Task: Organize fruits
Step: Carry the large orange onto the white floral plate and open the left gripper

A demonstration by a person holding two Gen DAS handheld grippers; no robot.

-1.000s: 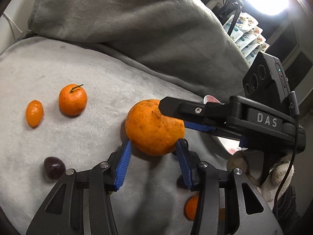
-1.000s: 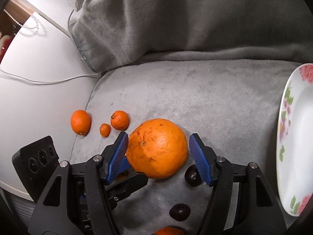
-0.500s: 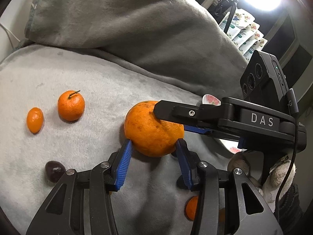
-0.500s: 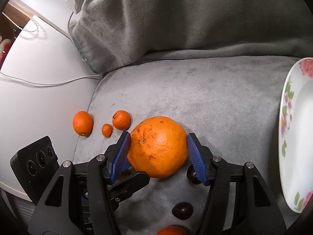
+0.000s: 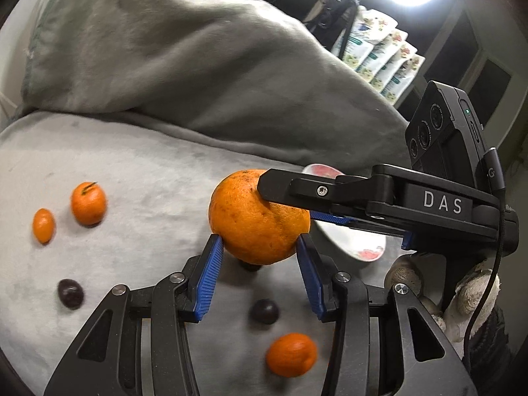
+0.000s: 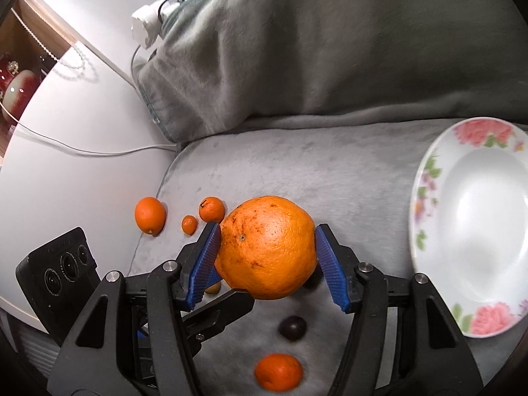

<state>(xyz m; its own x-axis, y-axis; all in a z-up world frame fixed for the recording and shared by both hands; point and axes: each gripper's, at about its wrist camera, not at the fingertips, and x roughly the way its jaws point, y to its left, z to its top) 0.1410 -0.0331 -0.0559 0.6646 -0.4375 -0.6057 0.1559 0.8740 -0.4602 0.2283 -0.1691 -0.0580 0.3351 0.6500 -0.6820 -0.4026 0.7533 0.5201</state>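
In the left wrist view, the left gripper is sitting at the bottom middle of the frame with its blue pads wide apart. The big orange is in the middle of the frame, just past the pad tips. The pads seem to be just brushing its lower sides, not squeezing it. The right gripper is coming in from the right side and one black finger is lying across the top of the orange. A small mandarin and a tiny kumquat are lying at the left on the gray blanket. A dark plum is lying at the lower left, and another dark plum is lying between the left fingers. A blurry mandarin is at the bottom. A bit of the flowered plate is showing behind the right gripper.

In the right wrist view, the right gripper is clamping the big orange between its blue pads in the middle of the frame. The orange is hanging above the blanket. The flowered plate is lying at the right edge. Three little orange fruits are lying left of the big one, and one of them, a mandarin, is resting at the edge of the blanket by the white table. A dark plum and a blurry mandarin are lying at the bottom.
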